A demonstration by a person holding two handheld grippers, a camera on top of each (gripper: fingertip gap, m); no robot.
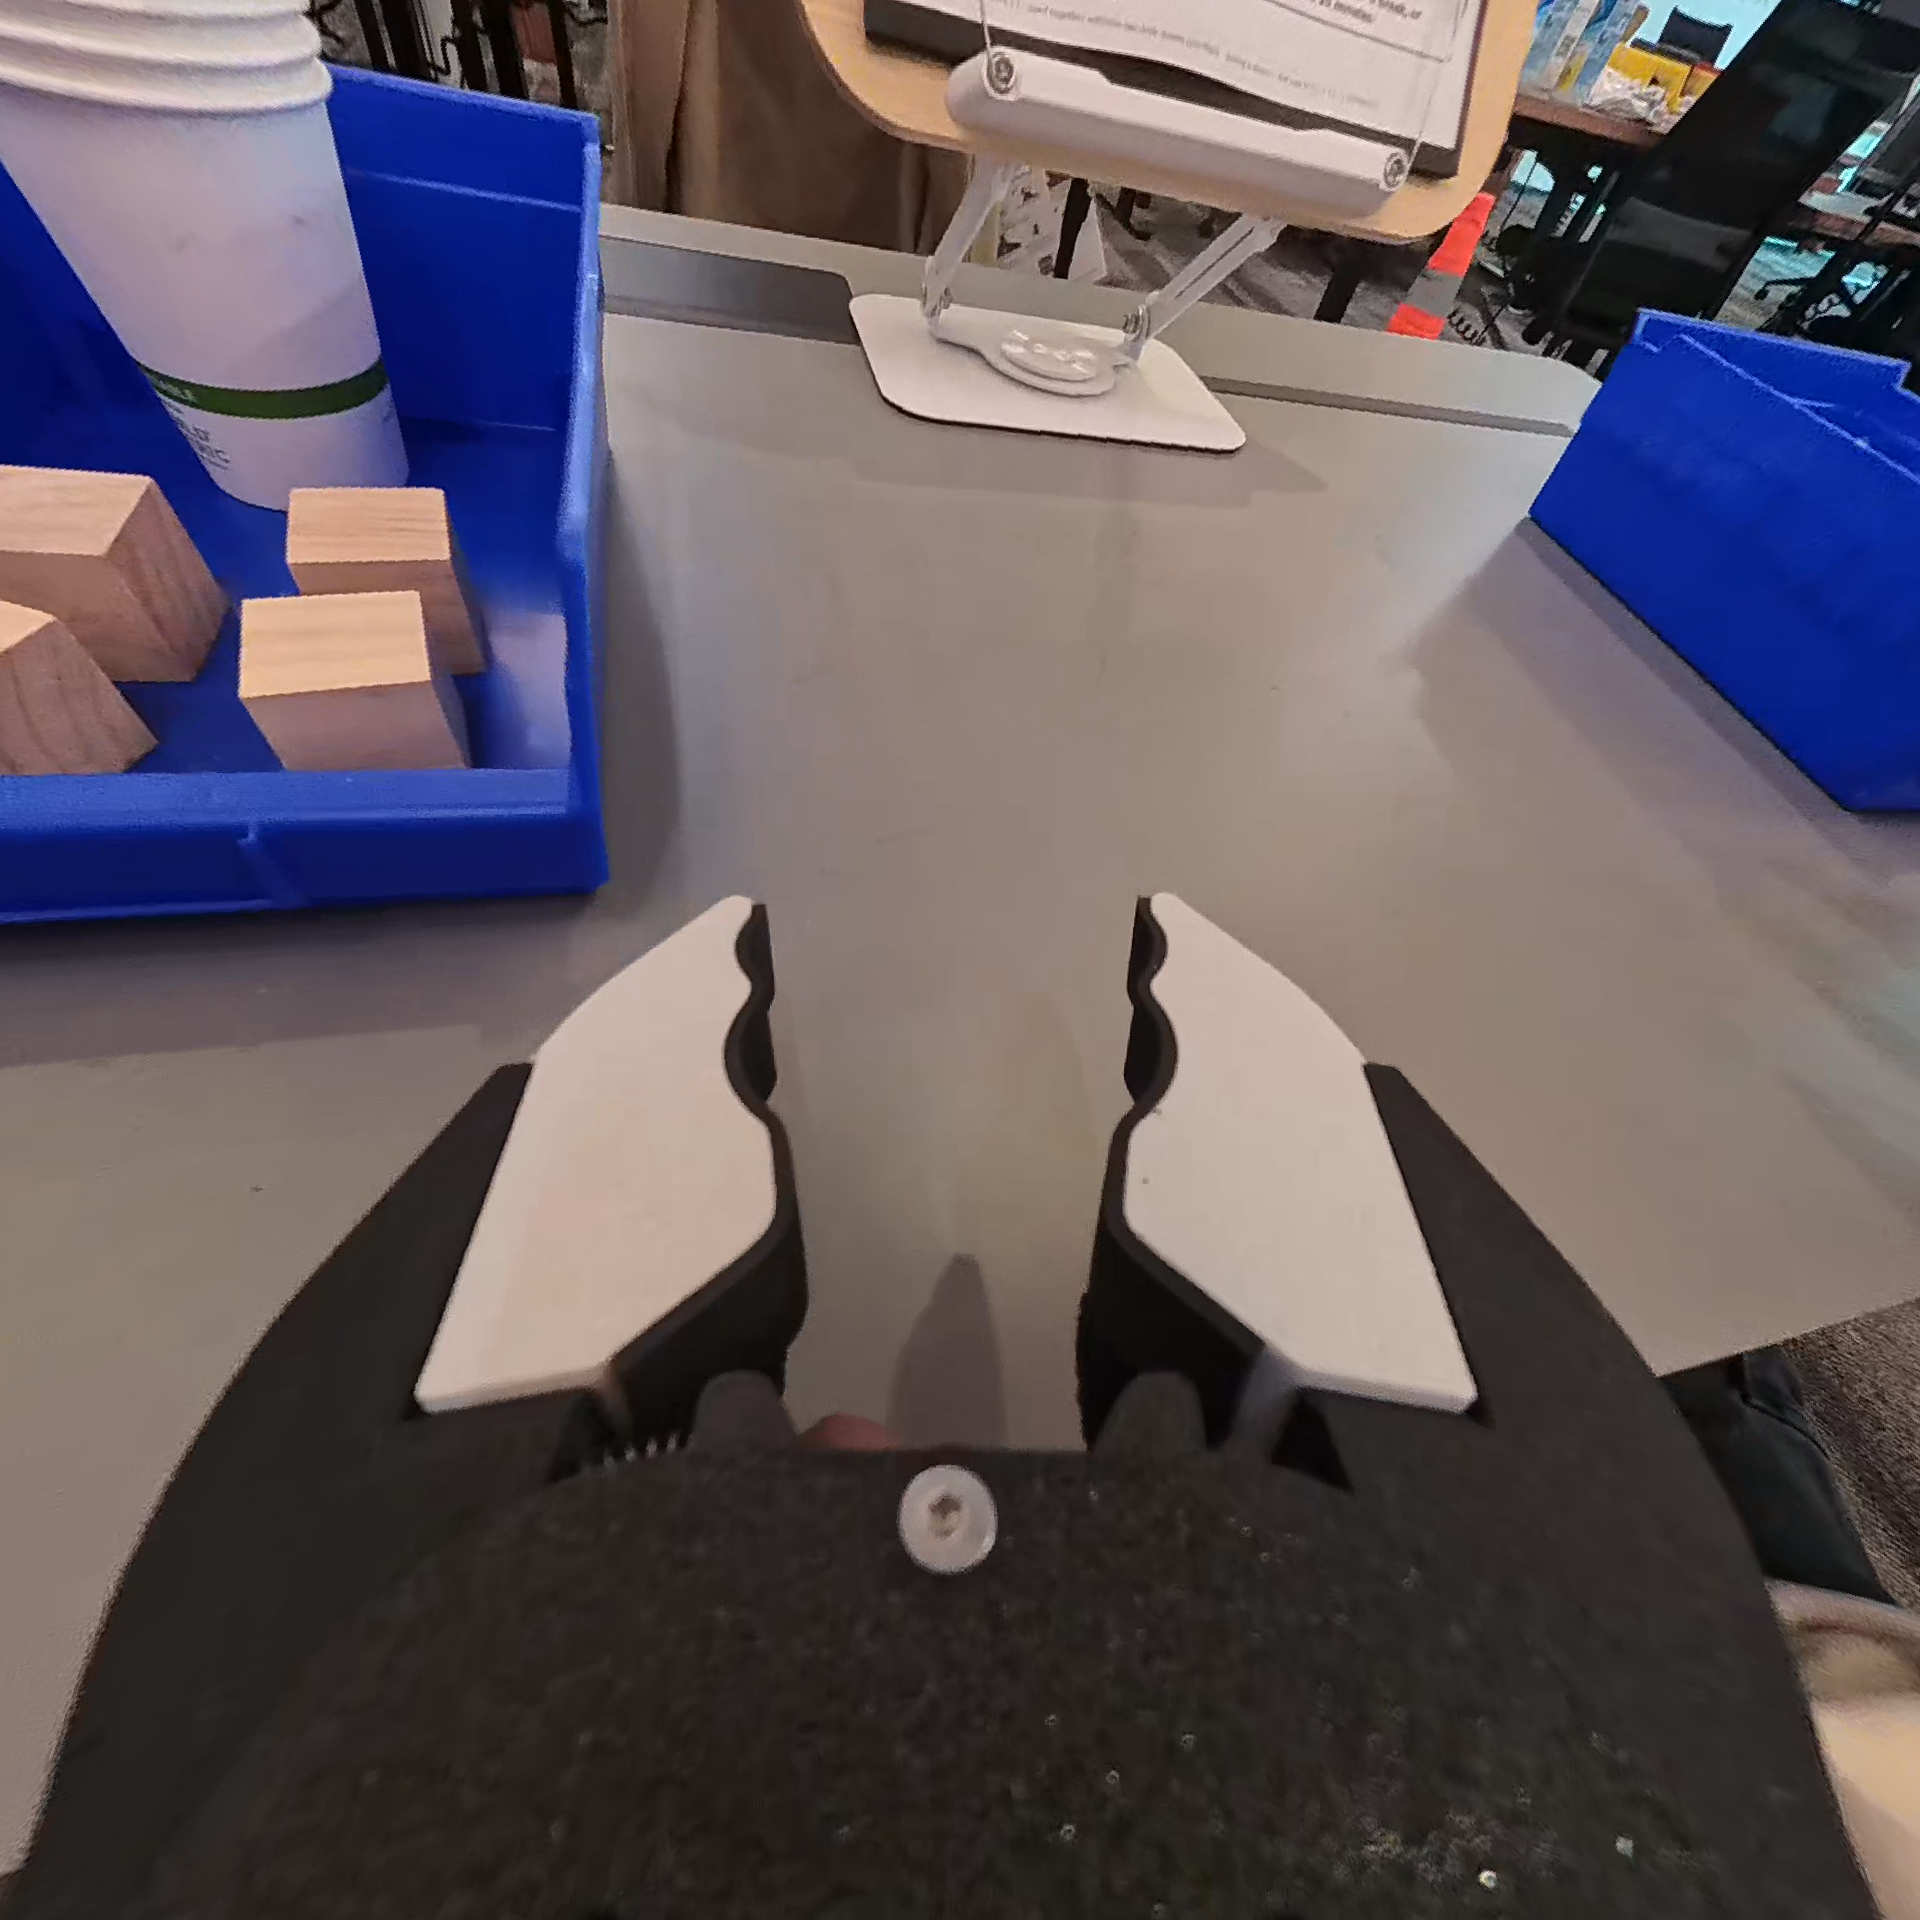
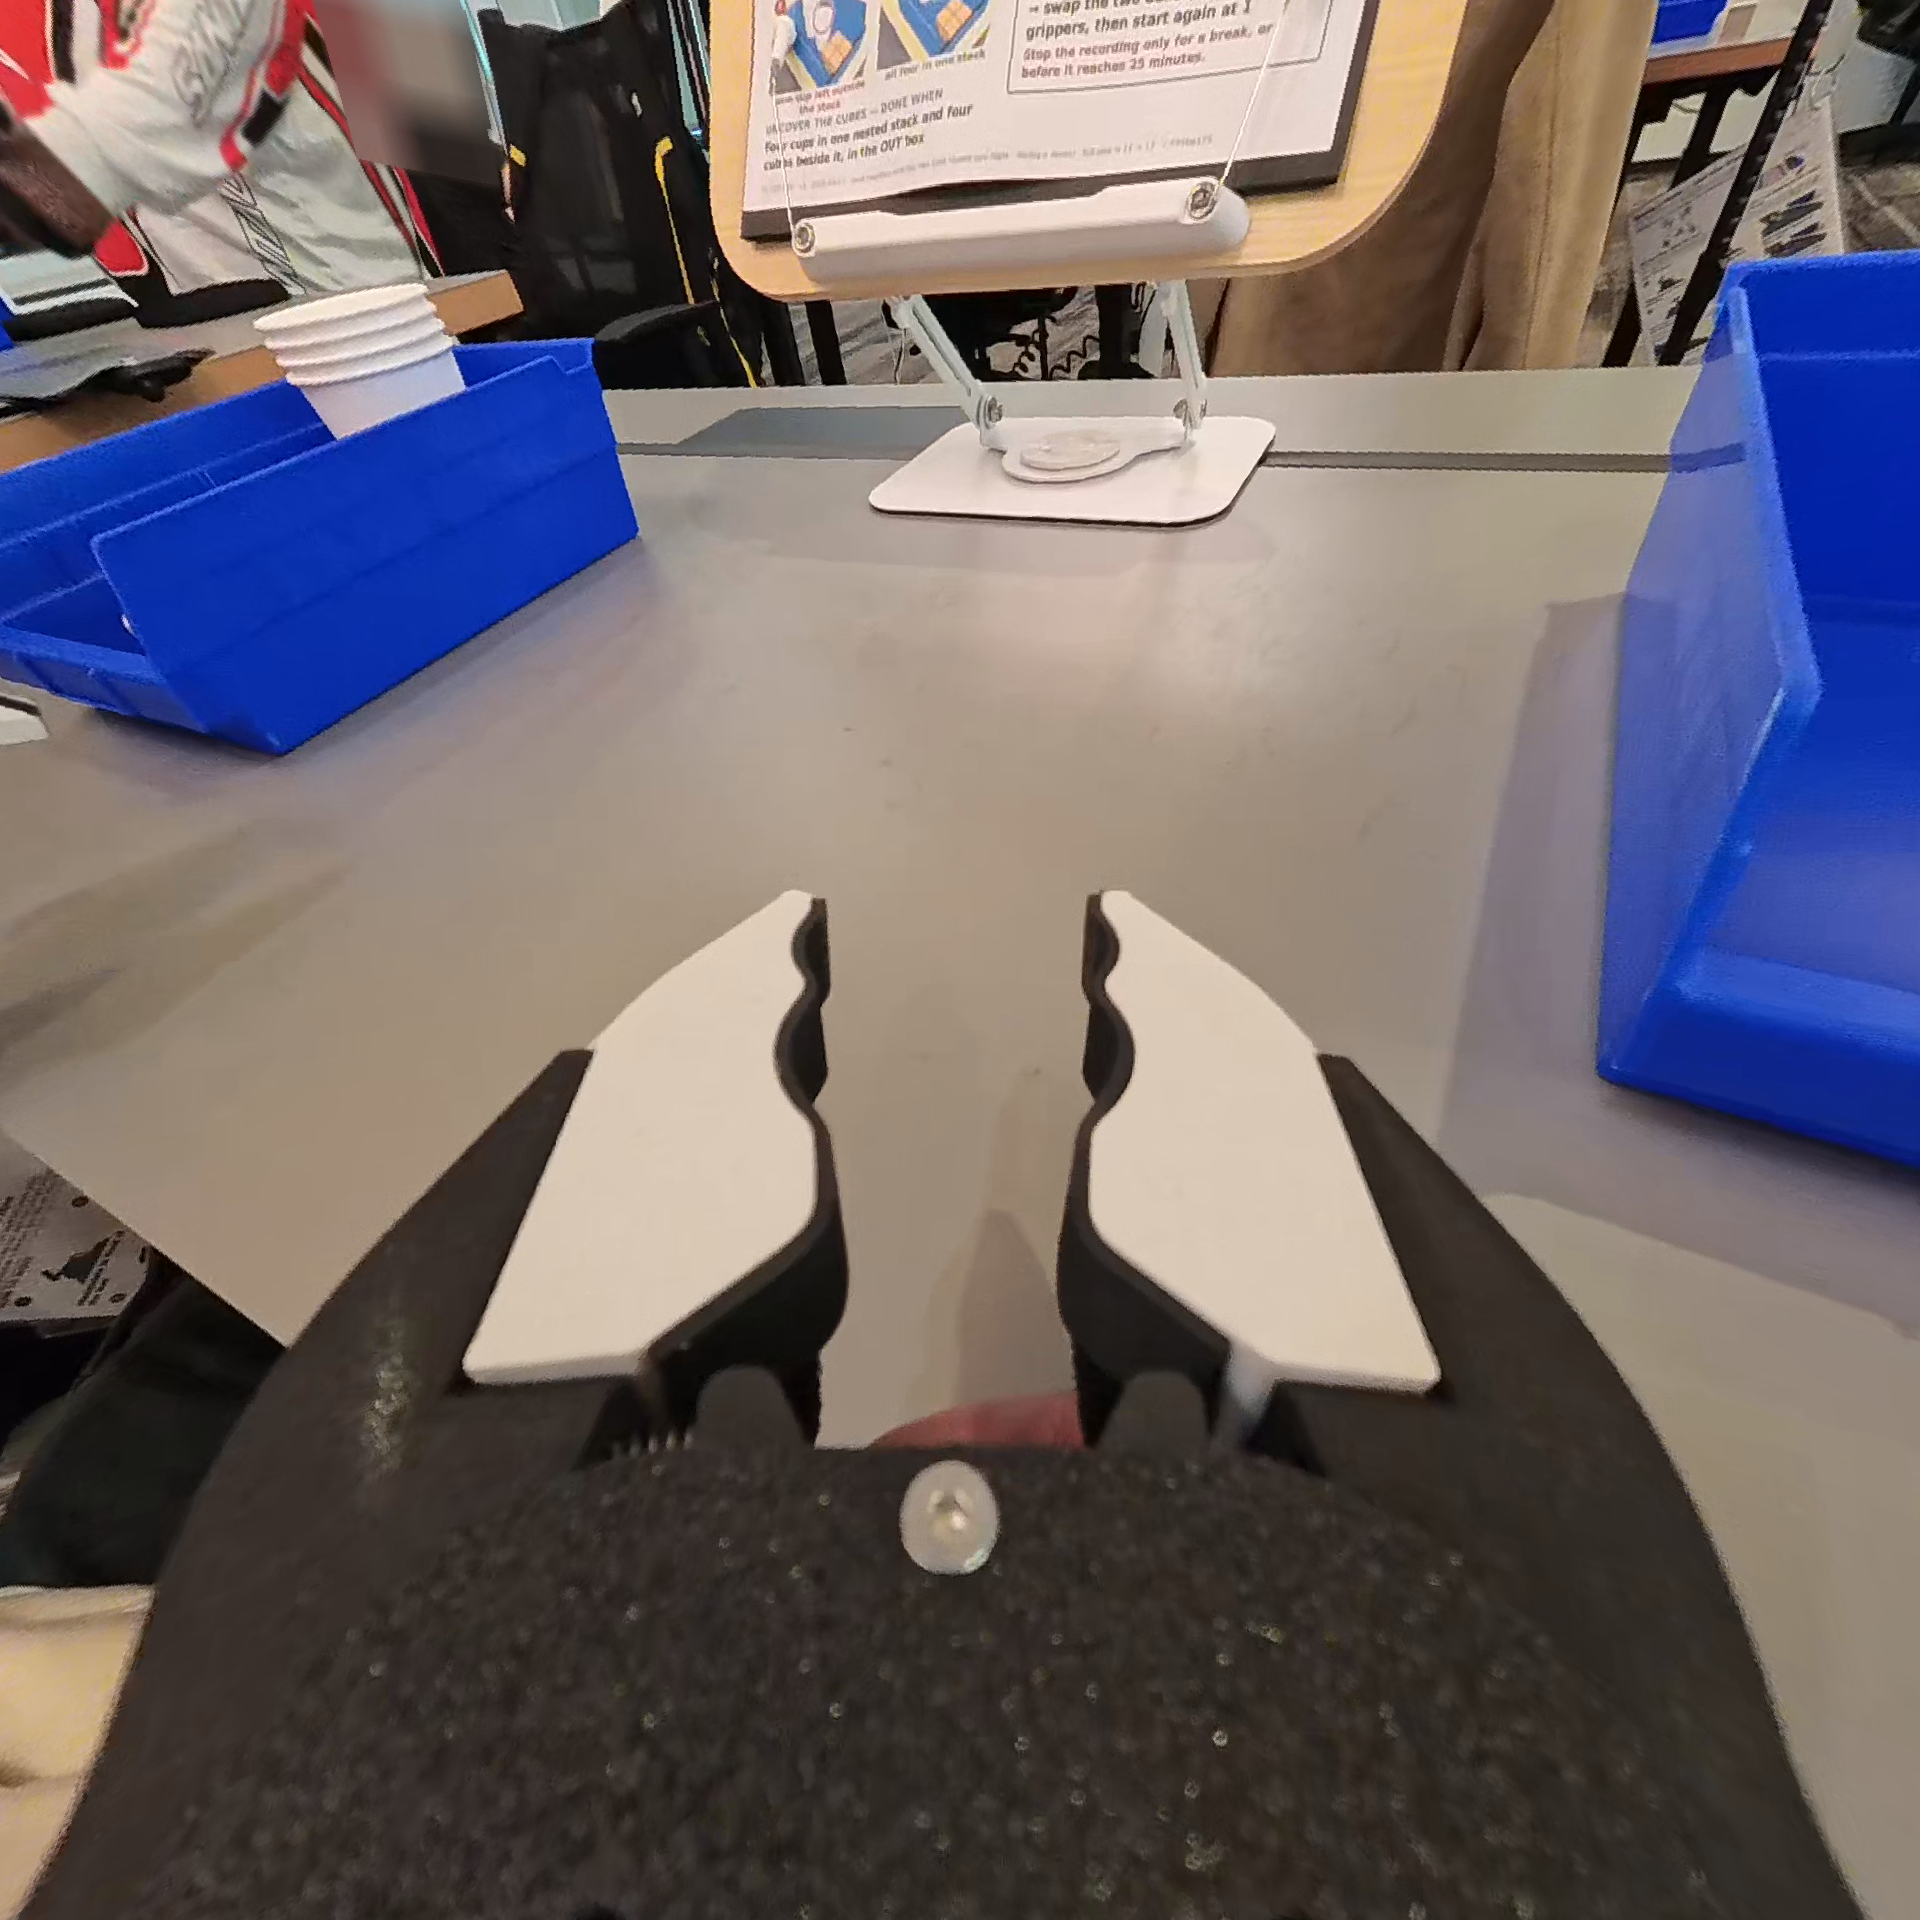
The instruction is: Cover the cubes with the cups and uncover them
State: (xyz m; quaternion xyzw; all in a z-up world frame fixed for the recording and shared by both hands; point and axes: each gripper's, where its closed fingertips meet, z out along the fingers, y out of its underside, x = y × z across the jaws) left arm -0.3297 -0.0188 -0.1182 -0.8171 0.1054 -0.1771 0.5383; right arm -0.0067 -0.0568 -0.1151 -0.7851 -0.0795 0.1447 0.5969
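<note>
A nested stack of white paper cups (image 1: 208, 239) stands in the blue bin (image 1: 312, 842) at the left. Several wooden cubes (image 1: 343, 675) lie beside the stack in the same bin. The stack also shows in the right wrist view (image 2: 364, 353), in the far left bin (image 2: 343, 613). My left gripper (image 1: 951, 914) is open and empty over the grey table, to the right of the bin's front corner. My right gripper (image 2: 956, 904) is open and empty over the middle of the table.
A second blue bin (image 2: 1704, 831) stands at the right, also in the left wrist view (image 1: 1745, 551); what I see of its inside holds nothing. A white document stand (image 2: 1070, 468) with a printed sheet is at the table's back edge. A person stands behind at the far left.
</note>
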